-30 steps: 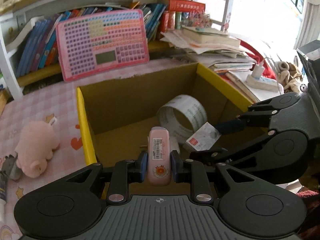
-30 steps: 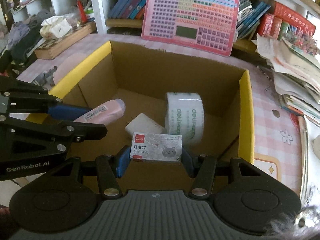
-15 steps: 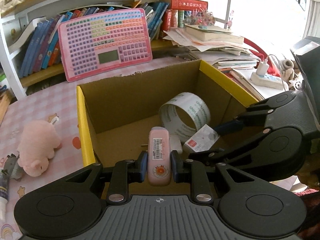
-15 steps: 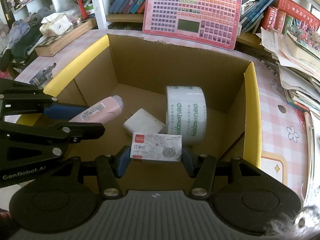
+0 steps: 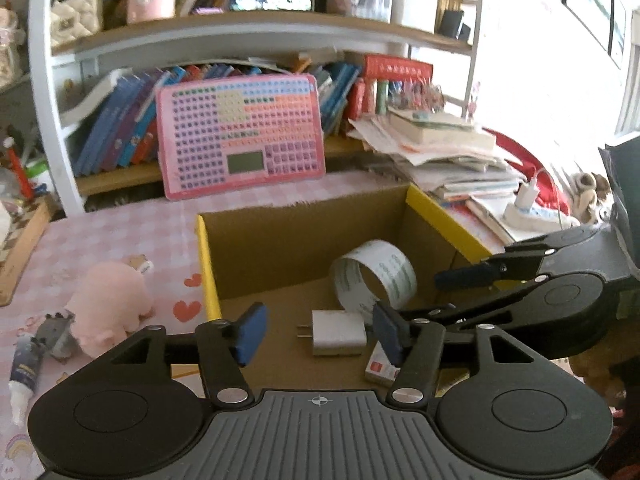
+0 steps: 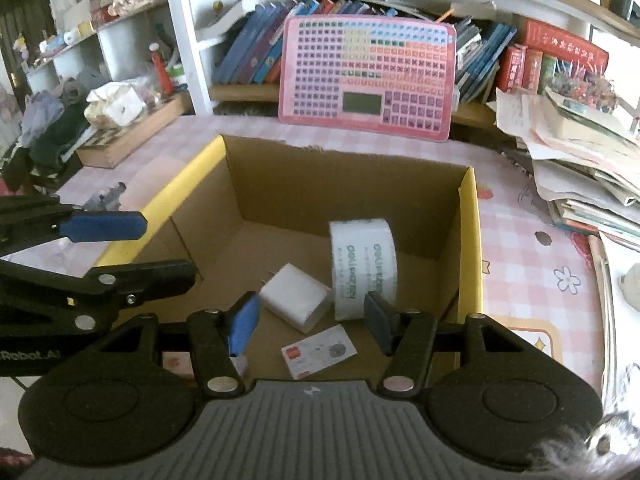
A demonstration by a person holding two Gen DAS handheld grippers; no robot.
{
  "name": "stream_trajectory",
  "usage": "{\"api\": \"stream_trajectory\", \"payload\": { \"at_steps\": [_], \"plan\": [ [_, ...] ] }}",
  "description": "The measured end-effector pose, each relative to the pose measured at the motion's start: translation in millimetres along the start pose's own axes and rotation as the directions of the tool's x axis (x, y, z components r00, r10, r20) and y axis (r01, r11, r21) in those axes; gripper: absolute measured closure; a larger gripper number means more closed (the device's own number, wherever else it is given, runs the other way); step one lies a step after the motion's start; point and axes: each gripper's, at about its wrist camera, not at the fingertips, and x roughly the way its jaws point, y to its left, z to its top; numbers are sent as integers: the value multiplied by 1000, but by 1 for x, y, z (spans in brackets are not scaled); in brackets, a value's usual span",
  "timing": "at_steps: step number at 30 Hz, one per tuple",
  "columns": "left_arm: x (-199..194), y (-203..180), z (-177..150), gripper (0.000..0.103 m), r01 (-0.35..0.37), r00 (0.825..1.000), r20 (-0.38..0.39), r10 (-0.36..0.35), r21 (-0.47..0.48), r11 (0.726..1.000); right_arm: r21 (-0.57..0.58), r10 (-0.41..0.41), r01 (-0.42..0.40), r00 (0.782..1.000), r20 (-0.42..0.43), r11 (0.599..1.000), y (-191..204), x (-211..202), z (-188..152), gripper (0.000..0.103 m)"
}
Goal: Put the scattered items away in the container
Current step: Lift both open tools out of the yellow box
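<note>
The cardboard box [image 5: 204, 264] with yellow rims holds a white tape roll [image 5: 374, 280], a white charger plug [image 5: 338, 332] and a small staple box [image 5: 380, 368]. Above the box's near side, my left gripper [image 5: 319, 334] has its jaws opening, with nothing between the pads. The pink bottle it held is hidden, apart from a pink patch [image 6: 176, 360] low in the box. My right gripper [image 6: 310, 326] also has its jaws opening, and the staple box [image 6: 318, 350] lies loose on the box floor below it. Each gripper shows in the other's view: right gripper [image 5: 424, 296], left gripper [image 6: 168, 247].
A pink plush pig [image 5: 112, 304], a grey toy [image 5: 56, 328] and a small tube [image 5: 22, 364] lie on the pink checked table left of the box. A pink key board [image 6: 368, 80] leans on the bookshelf behind. Paper stacks [image 6: 580, 160] crowd the right.
The left gripper let go of the pink bottle, which dropped from view. The right gripper released the staple box, now on the box floor. Both grippers rose.
</note>
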Motion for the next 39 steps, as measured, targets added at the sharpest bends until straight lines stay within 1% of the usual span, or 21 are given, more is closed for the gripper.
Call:
{"api": "stream_trajectory", "payload": {
  "at_steps": [4,5,7,9,12,16,24,29,33,35,39],
  "plan": [
    [-18,1,-4,31,-26,999,43,26,2,1000,3,-14,14,999,33,1000,9,-12,-4,47],
    [-22,2,-5,28,-33,998,51,33,3,999,6,-20,20,999,43,1000,11,-15,-5,47],
    [-29,5,-8,26,-42,997,66,42,-3,999,18,-39,38,997,68,999,14,-23,-8,47],
    [-36,8,-11,23,-45,996,79,46,-13,999,37,-65,62,993,94,997,16,-31,-11,46],
    [-44,13,-15,22,-40,995,94,42,-19,999,76,-115,106,985,127,992,16,-43,-16,44],
    [-53,18,-22,21,-20,994,109,21,-9,1000,117,-172,155,974,149,981,20,-56,-24,43],
    [-77,29,-42,20,31,993,115,-33,16,999,156,-235,212,960,149,965,52,-74,-45,43],
    [-97,41,-59,18,52,993,103,-54,19,998,178,-260,235,957,129,956,79,-84,-62,42],
    [-111,50,-72,17,70,994,88,-71,18,997,178,-281,257,952,121,950,102,-93,-76,41],
    [-116,54,-79,17,79,994,80,-80,23,997,171,-290,268,949,120,948,112,-97,-83,39],
    [-126,57,-91,17,84,994,62,-88,59,995,144,-315,297,941,127,944,132,-103,-97,38]
  ]
}}
